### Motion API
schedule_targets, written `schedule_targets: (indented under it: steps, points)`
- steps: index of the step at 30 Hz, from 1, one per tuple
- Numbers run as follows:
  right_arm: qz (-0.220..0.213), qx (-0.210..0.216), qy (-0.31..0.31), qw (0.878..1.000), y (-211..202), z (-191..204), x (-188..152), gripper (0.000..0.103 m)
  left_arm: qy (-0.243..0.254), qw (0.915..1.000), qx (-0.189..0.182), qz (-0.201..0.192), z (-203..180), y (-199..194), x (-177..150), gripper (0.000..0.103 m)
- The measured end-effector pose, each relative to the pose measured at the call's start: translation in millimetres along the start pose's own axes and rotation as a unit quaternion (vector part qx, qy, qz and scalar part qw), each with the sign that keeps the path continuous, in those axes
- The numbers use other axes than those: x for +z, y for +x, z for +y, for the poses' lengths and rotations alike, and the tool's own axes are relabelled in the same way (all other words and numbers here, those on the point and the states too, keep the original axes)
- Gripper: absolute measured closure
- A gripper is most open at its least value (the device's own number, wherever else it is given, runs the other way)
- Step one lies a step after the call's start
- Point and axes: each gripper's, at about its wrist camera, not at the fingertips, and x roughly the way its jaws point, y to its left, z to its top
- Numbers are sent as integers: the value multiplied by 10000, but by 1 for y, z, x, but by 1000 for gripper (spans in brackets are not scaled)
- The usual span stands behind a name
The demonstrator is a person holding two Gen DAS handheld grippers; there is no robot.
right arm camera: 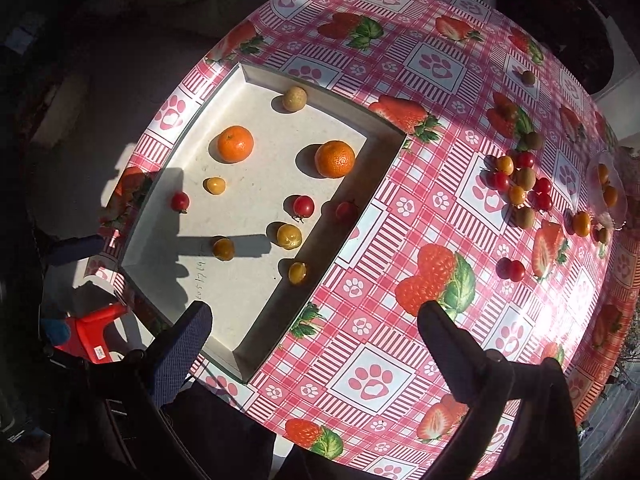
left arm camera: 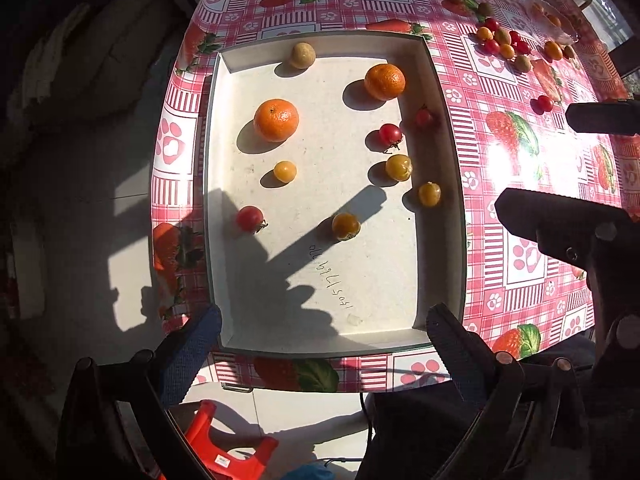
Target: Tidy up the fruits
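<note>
A shallow white tray point(left arm camera: 444, 216) point(right arm camera: 372, 148) lies on the strawberry-print tablecloth. It holds two mandarins point(left arm camera: 276, 119) point(right arm camera: 335, 159), a pale round fruit point(left arm camera: 302, 55), red cherry tomatoes point(left arm camera: 390, 134) and yellow cherry tomatoes point(left arm camera: 399, 167). More small fruits lie in a pile point(left arm camera: 503, 44) point(right arm camera: 520, 184) on the cloth to the right. My left gripper point(left arm camera: 322, 332) is open and empty above the tray's near edge. My right gripper point(right arm camera: 316, 328) is open and empty above the tray's near right corner; it also shows in the left wrist view point(left arm camera: 560, 220).
A clear plate point(right arm camera: 608, 188) with a few orange fruits sits at the far right. Two red tomatoes point(right arm camera: 511, 269) lie loose on the cloth. A red stool point(left arm camera: 224, 444) stands on the floor below the table's near edge. The table drops off on the left.
</note>
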Motion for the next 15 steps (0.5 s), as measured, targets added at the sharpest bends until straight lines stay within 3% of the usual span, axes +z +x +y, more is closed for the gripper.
schedule_targets:
  steps: [10, 15]
  points:
    - [-24, 49, -57, 10000, 0, 1, 0, 0, -126, 9998, -86, 142, 2, 3, 0, 0]
    - [-5, 68, -62, 10000, 1, 3, -1, 0, -176, 9997, -158, 18, 4, -1, -1, 0]
